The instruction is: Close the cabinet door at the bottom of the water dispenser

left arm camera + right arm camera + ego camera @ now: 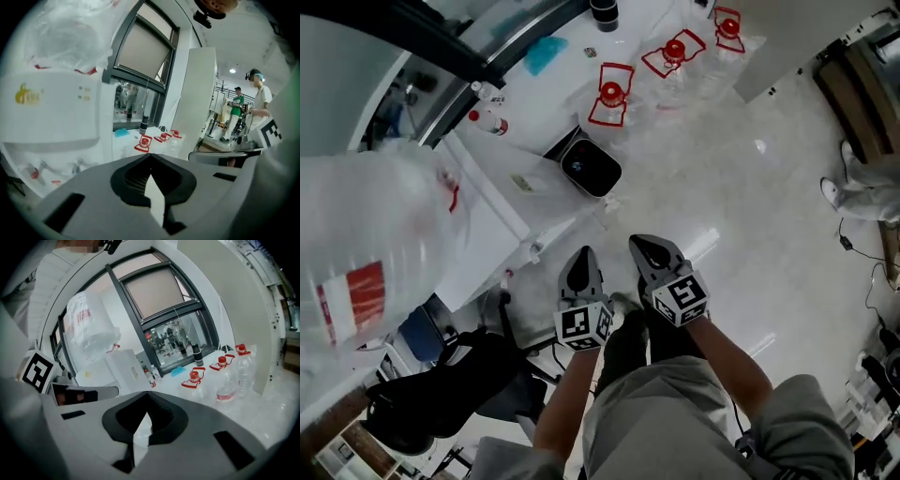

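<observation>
Water dispenser stands at 9 o'clock of the two tongs in the head view, a white body seen from above. A big clear jug with a red label is upended on its top. From here I cannot make out the cabinet door at its bottom. In the left gripper view the dispenser's front panel fills the 9 o'clock side.

The left tongs and right tongs are side by side, near each other, pointing toward 12 o'clock and apart from the dispenser. Each pair is closed tip to tip with nothing between them.

Three clear bottles with red caps stand in a row at 12 to 1 o'clock, under a dark-framed window. A blue cloth lies at 11 o'clock.
</observation>
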Available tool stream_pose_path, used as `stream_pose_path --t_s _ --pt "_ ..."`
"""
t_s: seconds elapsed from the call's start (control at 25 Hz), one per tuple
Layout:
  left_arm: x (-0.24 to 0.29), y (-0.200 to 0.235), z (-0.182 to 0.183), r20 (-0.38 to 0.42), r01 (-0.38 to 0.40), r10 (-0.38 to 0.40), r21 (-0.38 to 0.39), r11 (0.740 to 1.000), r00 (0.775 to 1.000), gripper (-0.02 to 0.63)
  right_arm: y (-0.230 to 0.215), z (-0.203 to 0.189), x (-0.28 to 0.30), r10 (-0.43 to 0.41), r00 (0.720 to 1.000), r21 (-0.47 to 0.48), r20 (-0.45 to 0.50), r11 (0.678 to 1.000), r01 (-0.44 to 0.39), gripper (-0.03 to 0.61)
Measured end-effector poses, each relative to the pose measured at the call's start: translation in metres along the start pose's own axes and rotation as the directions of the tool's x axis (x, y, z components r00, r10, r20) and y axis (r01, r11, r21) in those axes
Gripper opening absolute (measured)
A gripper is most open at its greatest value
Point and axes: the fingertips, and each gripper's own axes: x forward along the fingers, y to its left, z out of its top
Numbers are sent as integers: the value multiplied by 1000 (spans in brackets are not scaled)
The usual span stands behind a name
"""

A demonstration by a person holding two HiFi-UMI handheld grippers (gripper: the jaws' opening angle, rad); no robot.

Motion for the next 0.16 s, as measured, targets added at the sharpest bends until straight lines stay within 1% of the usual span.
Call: stream_pose_path --t_s 0.16 --pt "-66 -19 42 30 12 -12 -3 1000 999 8 48 40 -47 -9 999 20 48 1000 8 8"
